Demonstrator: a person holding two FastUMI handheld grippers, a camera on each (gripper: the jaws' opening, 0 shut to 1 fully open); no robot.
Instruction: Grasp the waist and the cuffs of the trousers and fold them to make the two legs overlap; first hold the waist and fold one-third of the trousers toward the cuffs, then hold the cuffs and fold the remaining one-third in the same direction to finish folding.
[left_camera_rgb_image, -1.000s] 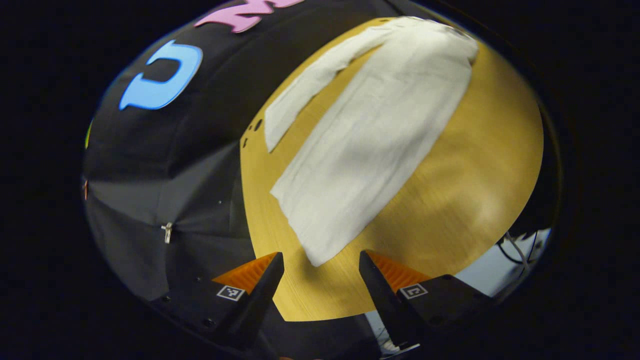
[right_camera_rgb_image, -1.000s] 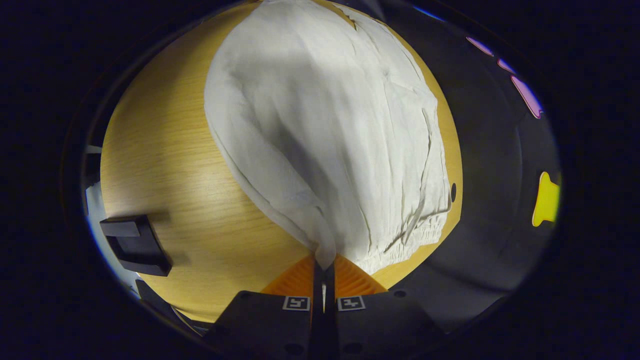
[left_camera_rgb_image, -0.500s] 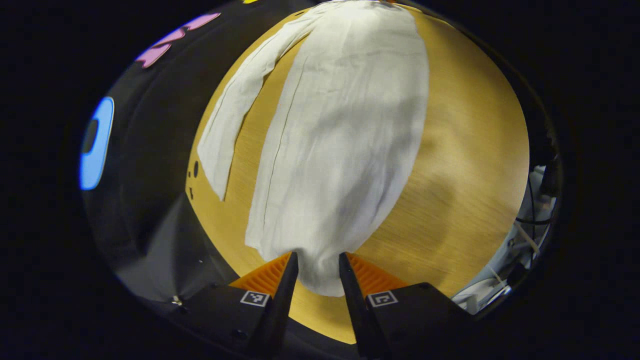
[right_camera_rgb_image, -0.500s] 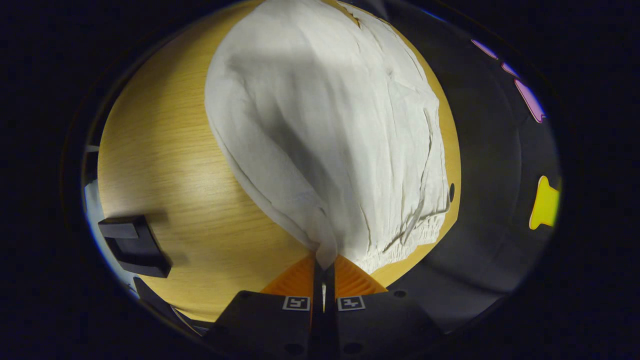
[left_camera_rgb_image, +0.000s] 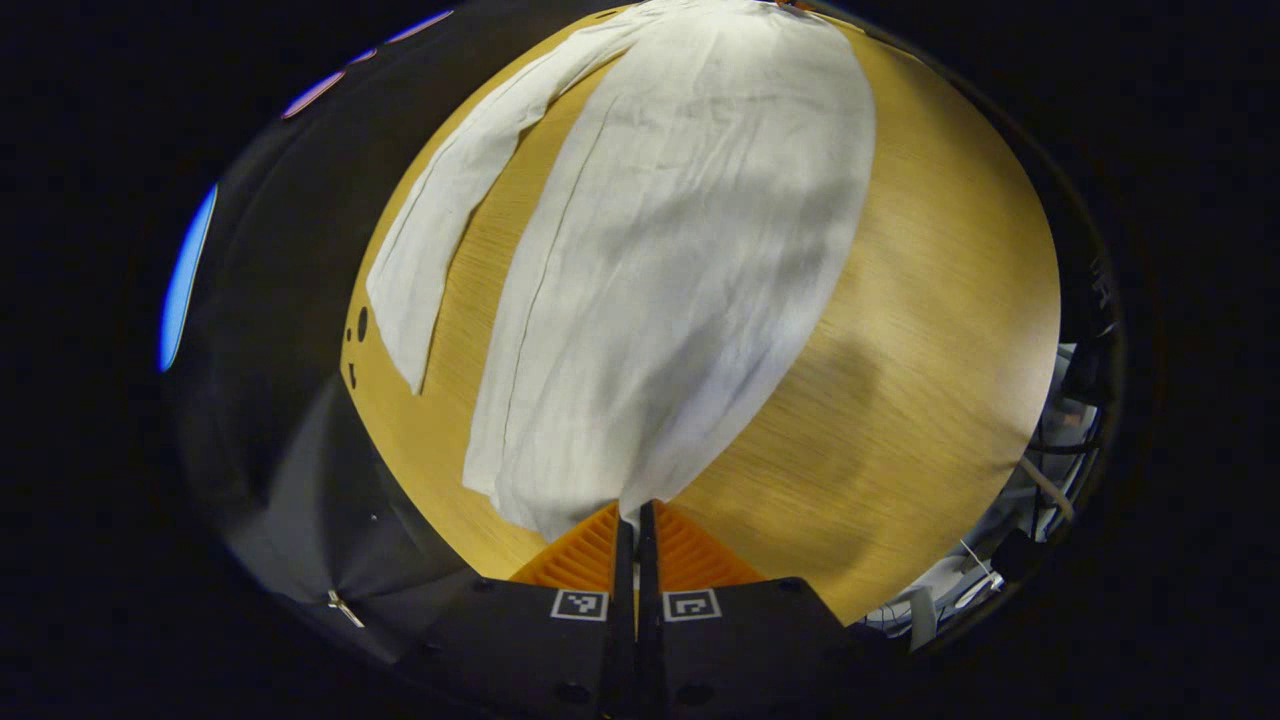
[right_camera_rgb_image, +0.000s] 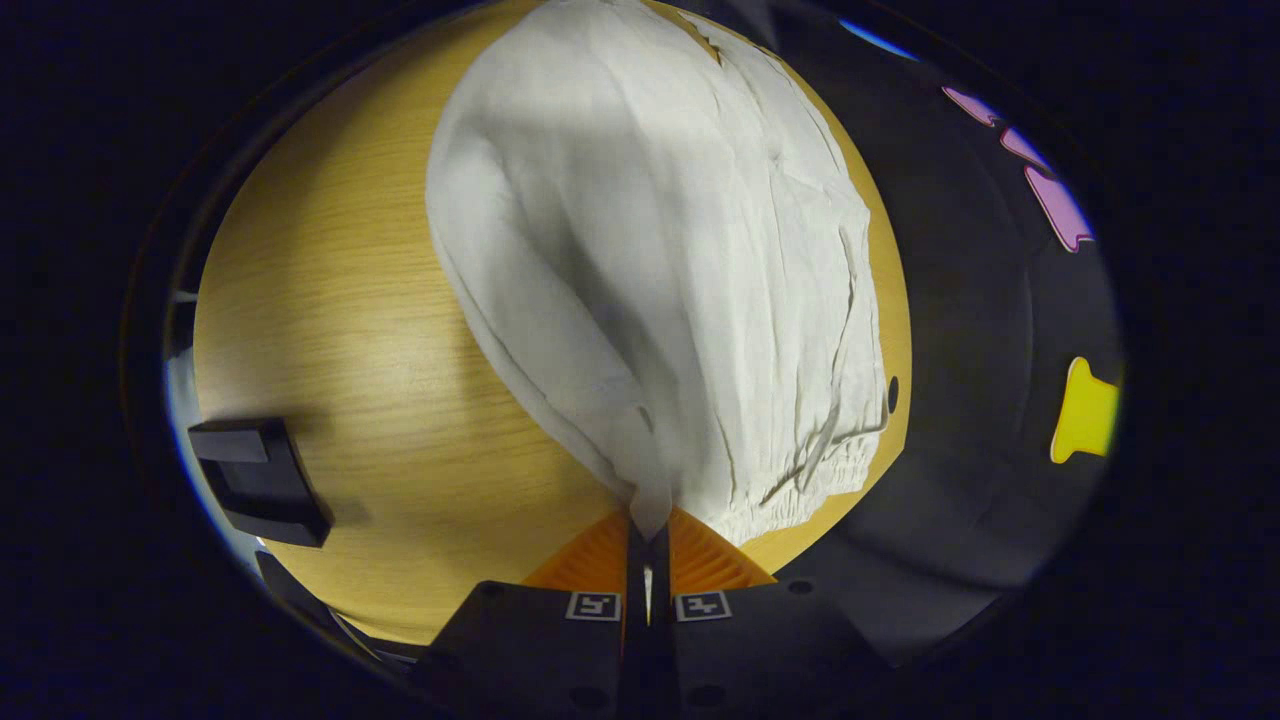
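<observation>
White trousers (left_camera_rgb_image: 680, 250) lie stretched out on a wooden table (left_camera_rgb_image: 930, 330). In the left gripper view the near leg runs up from my left gripper (left_camera_rgb_image: 630, 520), which is shut on its cuff. The other leg (left_camera_rgb_image: 440, 220) lies flat to the left, apart from it. In the right gripper view the gathered waist (right_camera_rgb_image: 800, 490) sits at the bottom right, and my right gripper (right_camera_rgb_image: 648, 530) is shut on the waist's near corner, the cloth (right_camera_rgb_image: 650, 250) rising slightly from it.
A black box-like object (right_camera_rgb_image: 260, 480) stands at the table's left edge in the right gripper view. Small dark holes (left_camera_rgb_image: 360, 325) mark the tabletop beside the far cuff. Cables and pale clutter (left_camera_rgb_image: 1040, 500) lie beyond the table's right edge.
My left gripper came down onto the near cuff and went from open to shut on it. The right gripper kept its hold on the waist, hardly moving.
</observation>
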